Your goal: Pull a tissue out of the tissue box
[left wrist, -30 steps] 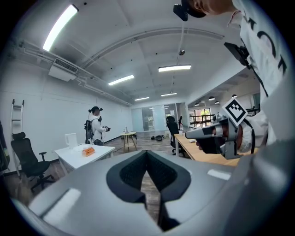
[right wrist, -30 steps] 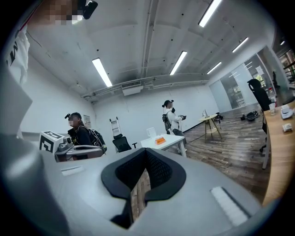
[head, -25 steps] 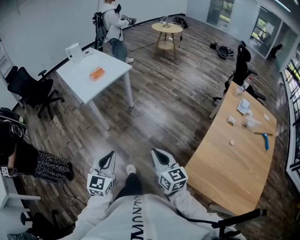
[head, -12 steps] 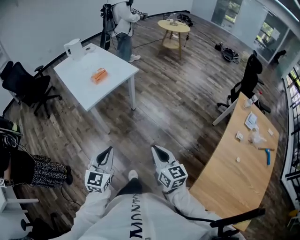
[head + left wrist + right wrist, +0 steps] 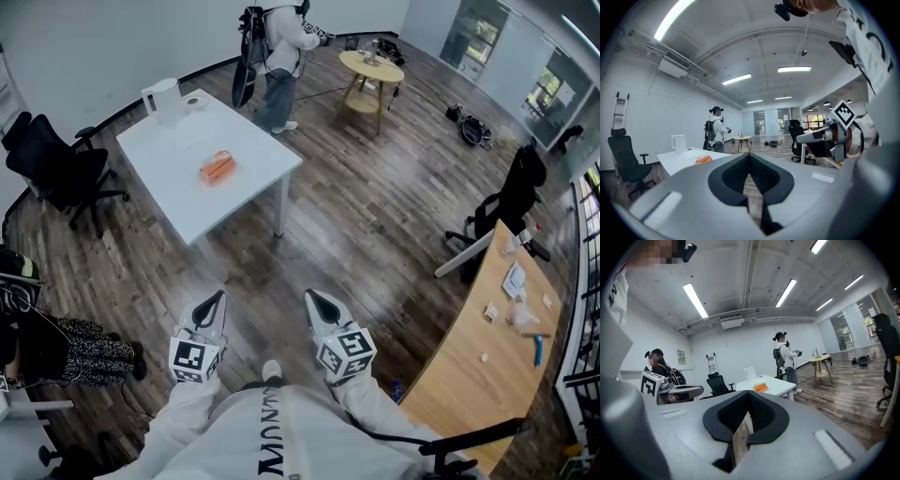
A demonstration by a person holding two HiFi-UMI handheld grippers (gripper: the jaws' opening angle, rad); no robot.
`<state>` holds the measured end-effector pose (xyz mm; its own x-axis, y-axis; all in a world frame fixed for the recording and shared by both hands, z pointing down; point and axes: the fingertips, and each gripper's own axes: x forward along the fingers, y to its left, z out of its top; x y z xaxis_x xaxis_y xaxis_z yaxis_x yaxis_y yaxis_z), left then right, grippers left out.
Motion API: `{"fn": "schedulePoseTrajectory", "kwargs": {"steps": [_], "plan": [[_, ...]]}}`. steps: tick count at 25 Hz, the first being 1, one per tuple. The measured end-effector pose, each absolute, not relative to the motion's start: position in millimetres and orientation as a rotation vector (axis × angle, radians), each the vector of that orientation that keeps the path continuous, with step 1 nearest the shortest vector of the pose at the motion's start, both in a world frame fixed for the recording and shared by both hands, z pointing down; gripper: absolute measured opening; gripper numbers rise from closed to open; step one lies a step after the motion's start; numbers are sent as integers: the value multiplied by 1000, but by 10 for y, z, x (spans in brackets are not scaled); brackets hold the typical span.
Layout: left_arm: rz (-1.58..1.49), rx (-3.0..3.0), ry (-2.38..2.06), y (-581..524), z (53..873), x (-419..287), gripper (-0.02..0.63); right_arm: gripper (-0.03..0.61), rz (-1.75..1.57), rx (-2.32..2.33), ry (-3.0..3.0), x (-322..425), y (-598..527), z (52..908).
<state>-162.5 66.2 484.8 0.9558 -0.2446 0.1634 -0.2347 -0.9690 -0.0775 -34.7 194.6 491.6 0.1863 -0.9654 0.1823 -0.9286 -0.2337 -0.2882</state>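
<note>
An orange tissue box [image 5: 217,167] lies near the middle of a white table [image 5: 178,197], far ahead of me across the wooden floor. It also shows small in the left gripper view as the tissue box [image 5: 704,160] and in the right gripper view as the tissue box [image 5: 761,386]. My left gripper [image 5: 219,297] and right gripper [image 5: 310,298] are held side by side in front of my body, pointing toward the table. Both are shut with nothing between the pads, as seen at the left gripper [image 5: 749,155] and the right gripper [image 5: 749,394].
A white jug [image 5: 164,99] and a white roll [image 5: 196,100] stand at the table's far end. A black office chair [image 5: 56,169] sits left of it. A person [image 5: 281,56] stands behind the table near a round wooden table [image 5: 371,67]. A long wooden desk [image 5: 469,366] runs along the right.
The white table and tissue box have come nearer and shifted toward the middle of the head view. Both grippers keep the same shut pose in front of me.
</note>
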Motion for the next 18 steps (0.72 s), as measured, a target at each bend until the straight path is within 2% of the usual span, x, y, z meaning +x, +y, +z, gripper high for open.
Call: {"fn": "schedulePoseTrajectory", "kwargs": {"steps": [18], "plan": [[-203, -3073, 495, -3, 4863, -1474, -2, 2, -473, -2327, 1949, -121, 1242, 4813]]}}
